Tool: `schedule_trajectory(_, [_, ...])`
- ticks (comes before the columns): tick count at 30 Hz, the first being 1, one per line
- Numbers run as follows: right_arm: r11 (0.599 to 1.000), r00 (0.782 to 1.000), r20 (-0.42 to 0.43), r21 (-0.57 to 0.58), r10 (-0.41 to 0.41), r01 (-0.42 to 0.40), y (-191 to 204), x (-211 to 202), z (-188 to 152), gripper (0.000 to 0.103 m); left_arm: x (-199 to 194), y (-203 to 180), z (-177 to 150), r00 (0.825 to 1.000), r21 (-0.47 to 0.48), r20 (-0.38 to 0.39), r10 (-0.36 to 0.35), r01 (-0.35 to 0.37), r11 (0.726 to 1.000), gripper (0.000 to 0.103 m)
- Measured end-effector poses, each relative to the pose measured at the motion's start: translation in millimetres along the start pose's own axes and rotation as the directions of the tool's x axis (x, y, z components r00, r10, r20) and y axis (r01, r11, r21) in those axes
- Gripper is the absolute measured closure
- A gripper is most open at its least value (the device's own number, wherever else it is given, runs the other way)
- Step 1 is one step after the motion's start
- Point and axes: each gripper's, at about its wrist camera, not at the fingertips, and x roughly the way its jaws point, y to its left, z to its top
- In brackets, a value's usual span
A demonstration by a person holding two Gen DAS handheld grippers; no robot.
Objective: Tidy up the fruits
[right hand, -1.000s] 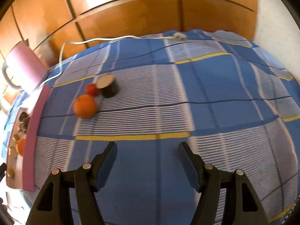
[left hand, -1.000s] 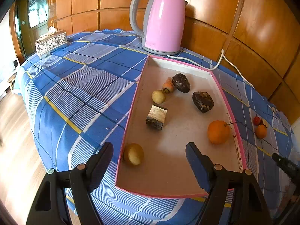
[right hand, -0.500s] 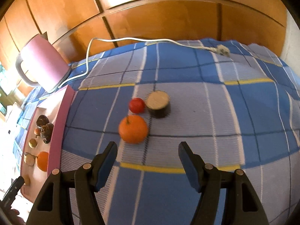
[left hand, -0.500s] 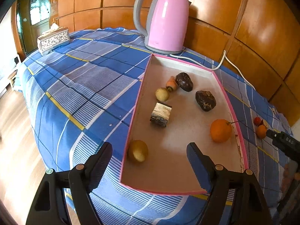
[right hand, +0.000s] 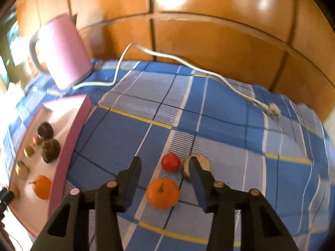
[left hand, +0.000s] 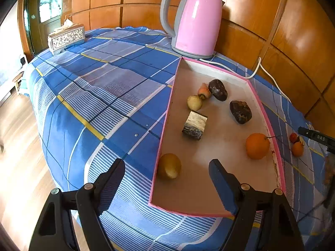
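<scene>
The right gripper (right hand: 165, 174) hangs low over the blue checked tablecloth (right hand: 230, 129), tilted down, its fingers spread wide and holding nothing. Between them lies an orange (right hand: 162, 192), apart from both pads. Just beyond it sits a small red fruit (right hand: 170, 162), and beside that a round tan-topped piece (right hand: 202, 160) partly hidden behind the right finger (right hand: 199, 179). To the right the cloth runs bare toward the table edge; to the left the pink wall of the tray (right hand: 69, 146) stands near the left finger. Farther back the white power cord (right hand: 167, 56) trails to its plug near the wooden wall panels (right hand: 209, 37).

The left gripper (left hand: 167, 177) hovers above the tray's near end, fingers wide apart and empty. Its left finger is over the cloth outside the pink tray (left hand: 165, 129), its right finger over the tray floor. In the tray, near to far: a yellowish fruit (left hand: 169, 165) against the left wall, another orange (left hand: 257, 146) by the right wall, a cut block (left hand: 195, 125), two dark lumps (left hand: 240, 112), a pale round fruit (left hand: 194, 102) and a small pinkish one (left hand: 204, 91). Bare tray floor lies between them. The pink kettle (left hand: 195, 18) stands behind the tray, a tissue box (left hand: 66, 38) far left.

Since half a second ago the right gripper has closed in, so the loose orange now sits between its fingers rather than ahead of them; the left gripper's view has barely changed.
</scene>
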Motion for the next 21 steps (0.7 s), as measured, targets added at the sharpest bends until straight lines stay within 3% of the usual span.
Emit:
schedule_trajectory(7, [0.973,0.988,-0.146,-0.232,-0.052,0.017,14.4,41.5,12.0,0.06,2.6,5.8,-1.0,1.0,-0.015,-0.011,0.012,-0.012,1.0,0.02])
schedule_trajectory(12, [0.927,0.97,-0.208,-0.374,-0.123,0.038,27.0,65.4,10.0,0.071,3.3,6.9,-2.1,1.0,-0.02,-0.018,0.015,-0.015,1.0,0.02])
schedule_trajectory(14, [0.909,0.972,-0.191,-0.415,-0.136,0.046,31.8,65.4,8.6,0.079,3.6,6.9,-2.4,1.0,-0.023,-0.023,0.015,-0.015,1.0,0.02])
schedule_trajectory(21, [0.94,0.986,-0.119,-0.334,-0.114,0.069,26.3,50.6,7.4,0.08,1.2,4.7,-2.8,1.0,-0.019,-0.017,0.013,-0.013,1.0,0.02])
